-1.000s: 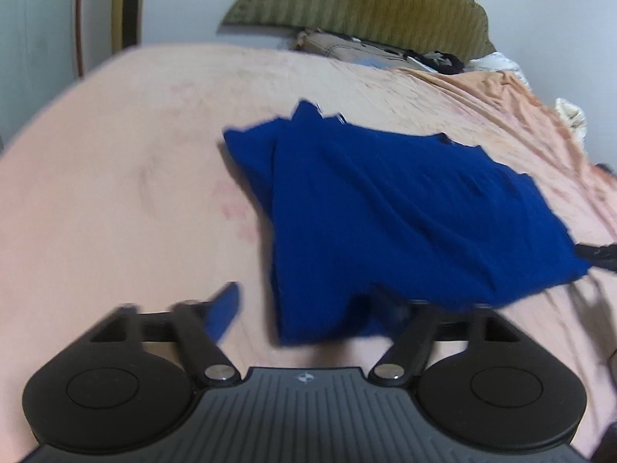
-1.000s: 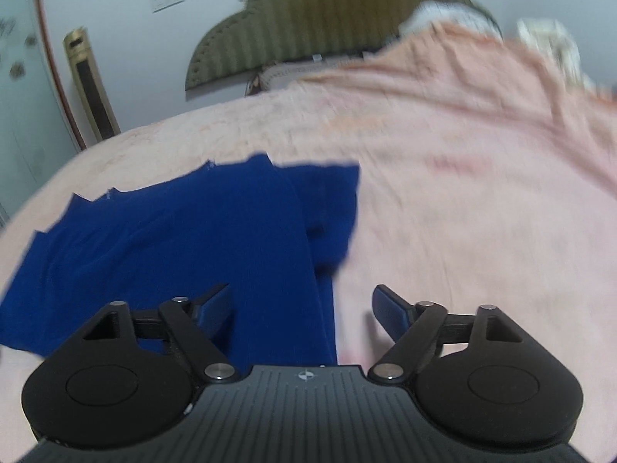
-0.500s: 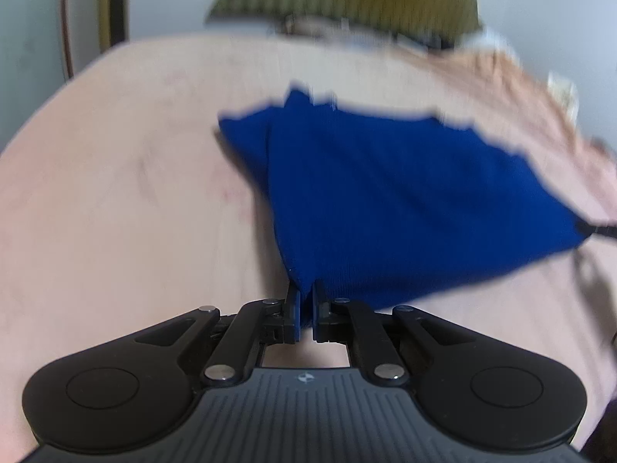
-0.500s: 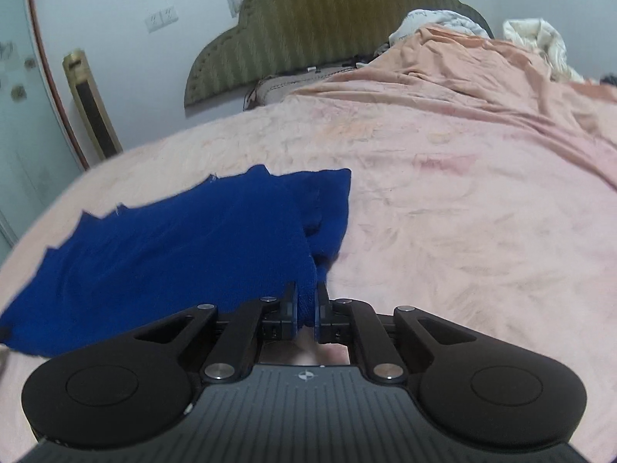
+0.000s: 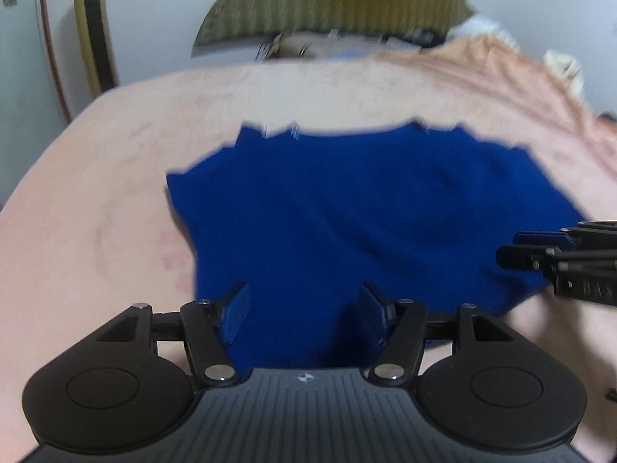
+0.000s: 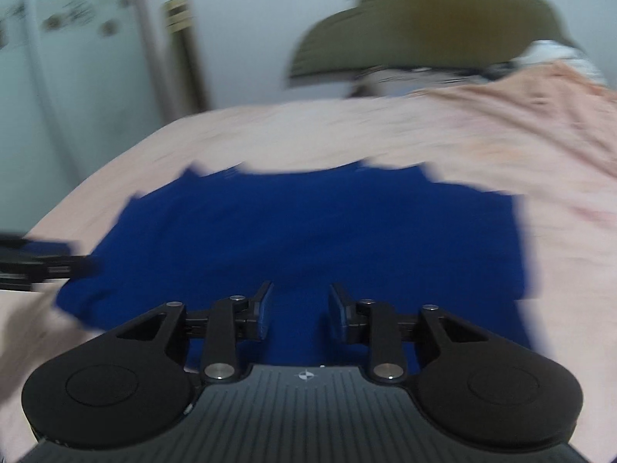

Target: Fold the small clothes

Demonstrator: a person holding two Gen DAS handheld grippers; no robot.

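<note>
Now, both hand-held grippers opening, empty

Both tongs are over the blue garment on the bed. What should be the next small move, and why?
Probably draw both tongs back to the near edge. The left tongs and right tongs are opening, with the pads apart and no cloth pinched. The blue garment lies flat on the pink bedcover, seemingly ready for another fold.

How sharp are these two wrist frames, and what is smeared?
Left wrist view: blue garment edges and headboard smeared sideways; the left gripper itself crisp. Right wrist view: heavier blur, wall and headboard streaked, pink bedspread soft; right gripper sharp. Fisheye bends both.
</note>
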